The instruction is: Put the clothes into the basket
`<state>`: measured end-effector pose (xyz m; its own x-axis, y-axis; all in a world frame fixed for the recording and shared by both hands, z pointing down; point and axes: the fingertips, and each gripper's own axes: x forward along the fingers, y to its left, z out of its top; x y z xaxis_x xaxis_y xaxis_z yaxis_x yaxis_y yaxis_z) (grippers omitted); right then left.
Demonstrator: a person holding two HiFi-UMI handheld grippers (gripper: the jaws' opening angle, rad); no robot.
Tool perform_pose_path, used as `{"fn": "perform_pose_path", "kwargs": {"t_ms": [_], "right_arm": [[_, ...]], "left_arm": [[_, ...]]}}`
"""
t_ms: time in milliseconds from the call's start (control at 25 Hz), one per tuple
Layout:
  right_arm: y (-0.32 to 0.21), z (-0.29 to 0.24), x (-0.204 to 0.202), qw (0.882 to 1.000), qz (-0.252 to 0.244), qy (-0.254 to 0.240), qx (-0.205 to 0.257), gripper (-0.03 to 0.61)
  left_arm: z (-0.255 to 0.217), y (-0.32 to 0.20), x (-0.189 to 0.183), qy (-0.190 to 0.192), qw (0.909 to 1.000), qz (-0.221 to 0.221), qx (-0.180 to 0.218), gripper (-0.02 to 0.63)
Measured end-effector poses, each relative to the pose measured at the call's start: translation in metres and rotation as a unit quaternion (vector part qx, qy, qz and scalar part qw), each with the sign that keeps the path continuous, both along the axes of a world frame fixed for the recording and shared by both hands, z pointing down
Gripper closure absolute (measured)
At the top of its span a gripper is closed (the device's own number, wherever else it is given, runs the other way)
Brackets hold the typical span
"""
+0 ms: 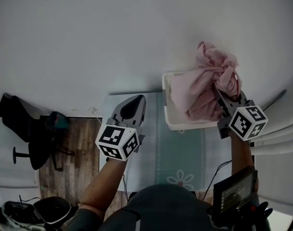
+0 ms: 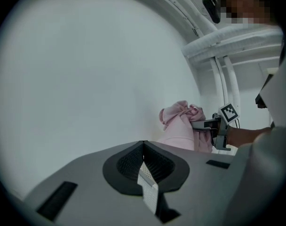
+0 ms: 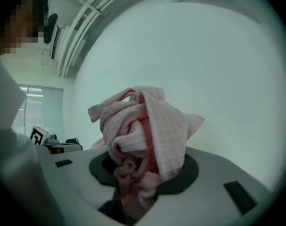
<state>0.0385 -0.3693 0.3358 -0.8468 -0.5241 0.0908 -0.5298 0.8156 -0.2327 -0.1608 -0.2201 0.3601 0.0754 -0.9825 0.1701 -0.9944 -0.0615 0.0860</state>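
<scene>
A bunched pink cloth [image 1: 209,81] hangs over and partly inside the white basket [image 1: 168,88] in the head view. My right gripper [image 1: 224,97] is shut on it at the cloth's right side. In the right gripper view the pink cloth [image 3: 145,126] fills the space between the jaws of the right gripper [image 3: 138,175]. My left gripper [image 1: 133,107] is held up left of the basket, apart from it, shut with nothing in it. The left gripper view shows its jaws together [image 2: 143,145], with the pink cloth [image 2: 180,126] and the right gripper [image 2: 205,125] beyond.
The basket stands on a pale teal cloth with a flower print [image 1: 156,150]. A black office chair [image 1: 38,134] stands on wooden floor at the left. White curtain folds [image 1: 281,136] run along the right. A dark device [image 1: 235,189] sits on the right forearm.
</scene>
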Motion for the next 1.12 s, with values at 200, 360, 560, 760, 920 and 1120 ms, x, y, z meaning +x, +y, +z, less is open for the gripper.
{"fn": "perform_pose_path", "kwargs": {"t_ms": [200,360,560,760,920,1120], "right_arm": [[-0.013,0.048,-0.026,0.998,-0.035,0.045,-0.038,0.405],[-0.024,0.088,-0.044,0.993,-0.062,0.077,-0.066,0.405],[-0.021,0.118,-0.060,0.980,-0.109,0.141,-0.091,0.405],[-0.022,0.162,-0.071,0.963,-0.138,0.193,-0.127,0.405],[-0.023,0.185,-0.076,0.949,-0.159,0.238,-0.134,0.405],[-0.026,0.198,-0.079,0.937,-0.176,0.269,-0.139,0.405]], "left_arm": [[0.021,-0.009,-0.009,0.003,0.9996,-0.010,-0.025,0.604],[0.044,-0.020,-0.013,0.007,0.9992,-0.011,-0.037,0.604],[0.054,-0.023,-0.014,0.015,0.9988,-0.010,-0.045,0.604],[0.076,-0.027,-0.020,0.023,0.9983,-0.014,-0.052,0.604],[0.084,-0.032,-0.018,0.030,0.9978,-0.013,-0.057,0.604],[0.080,-0.034,-0.017,0.029,0.9977,-0.023,-0.056,0.604]]}}
